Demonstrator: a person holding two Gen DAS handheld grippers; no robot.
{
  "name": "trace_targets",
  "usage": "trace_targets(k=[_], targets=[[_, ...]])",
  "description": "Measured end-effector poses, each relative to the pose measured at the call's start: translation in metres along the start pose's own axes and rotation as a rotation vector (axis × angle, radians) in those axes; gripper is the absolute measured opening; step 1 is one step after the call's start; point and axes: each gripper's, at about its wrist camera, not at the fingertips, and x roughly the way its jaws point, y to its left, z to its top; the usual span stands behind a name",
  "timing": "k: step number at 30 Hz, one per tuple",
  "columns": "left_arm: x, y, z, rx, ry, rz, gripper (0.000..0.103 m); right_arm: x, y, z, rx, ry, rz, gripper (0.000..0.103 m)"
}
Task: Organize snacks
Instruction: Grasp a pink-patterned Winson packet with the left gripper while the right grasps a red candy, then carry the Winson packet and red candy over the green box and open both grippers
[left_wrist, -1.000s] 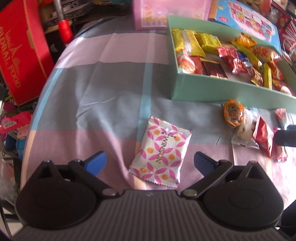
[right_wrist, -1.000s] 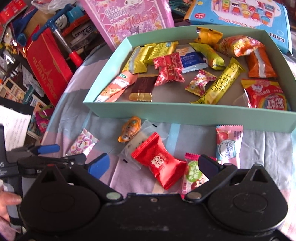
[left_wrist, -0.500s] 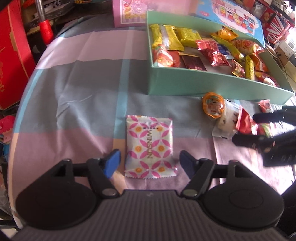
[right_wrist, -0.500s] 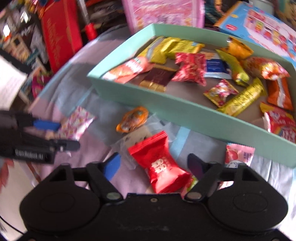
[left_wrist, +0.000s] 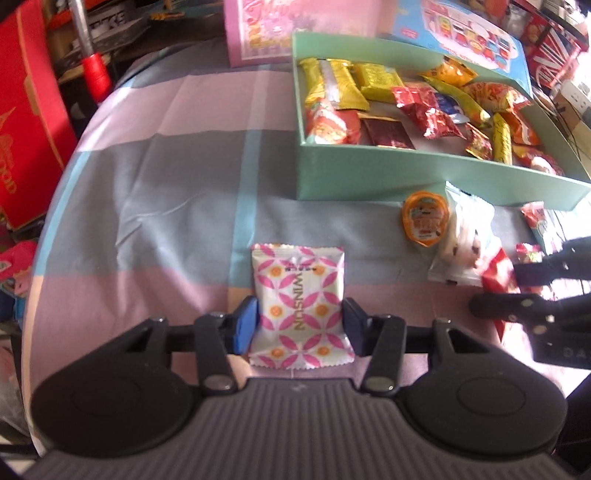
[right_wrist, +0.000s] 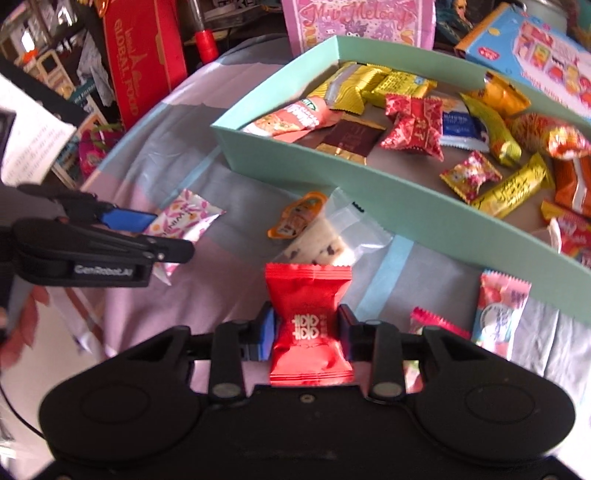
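Closing in on both sides, we have the left gripper (left_wrist: 300, 328) with its blue pads pressed against the two long edges of the pink-and-white flower packet (left_wrist: 300, 306), its jaws having just been drawing together around it. That packet lies flat on the striped cloth (left_wrist: 166, 184), well in front of the mint-green box (left_wrist: 369, 177) and off toward its left corner.

Over on the other side, the right gripper (right_wrist: 306, 332) has just been narrowing too, and now it pinches the red candy packet (right_wrist: 308, 325) at its waist, the wrapper bulging above and below the pads. We see that red packet just in front of the box's near wall, with the clear-wrapped cookie (right_wrist: 328, 236) right behind it and the small orange jelly cup (right_wrist: 299, 216) beside that, both between the red packet and the box.

To the right of the red packet, near the same wall, lie a pink-and-blue sweet (right_wrist: 498, 314) and a pink-edged wrapper (right_wrist: 436, 323) partly hidden by the gripper body.

Inside the box we count yellow bars, a dark brown square, red crinkled wrappers and orange packs, scattered loosely. Behind the box stand a pink card (right_wrist: 354, 18) and a blue carton (right_wrist: 535, 51); far off to its left, a red carton (right_wrist: 144, 62).
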Motion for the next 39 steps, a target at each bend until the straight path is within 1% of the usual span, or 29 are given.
trace_targets(k=[8,13,16,19,22,24,25,29,34,39], targets=[[-0.023,0.005,-0.014,-0.069,-0.012,-0.043,0.049,-0.018,-0.011,-0.005,0.075,-0.014,0.051,0.034],[-0.047,0.003,-0.013,-0.086,-0.046,-0.07,0.049,-0.033,-0.018,-0.005,0.115,-0.044,0.073,0.034],[-0.066,-0.003,0.0,-0.068,-0.095,-0.085,0.049,-0.046,-0.029,0.0,0.154,-0.081,0.089,0.034],[-0.081,-0.015,0.026,-0.036,-0.157,-0.106,0.049,-0.061,-0.045,0.011,0.207,-0.129,0.095,0.034],[-0.085,-0.034,0.057,0.01,-0.222,-0.107,0.049,-0.073,-0.065,0.026,0.26,-0.182,0.075,0.034],[-0.083,-0.048,0.079,0.041,-0.254,-0.112,0.049,-0.076,-0.079,0.037,0.297,-0.206,0.065,0.034],[-0.078,-0.055,0.09,0.052,-0.258,-0.121,0.049,-0.076,-0.085,0.042,0.315,-0.212,0.062,0.034],[-0.05,-0.081,0.122,0.098,-0.239,-0.124,0.049,-0.067,-0.11,0.057,0.382,-0.21,0.043,0.034],[-0.014,-0.094,0.134,0.122,-0.181,-0.111,0.049,-0.046,-0.127,0.068,0.418,-0.192,0.036,0.034],[0.003,-0.091,0.137,0.123,-0.151,-0.104,0.049,-0.022,-0.138,0.077,0.444,-0.165,0.055,0.034]])
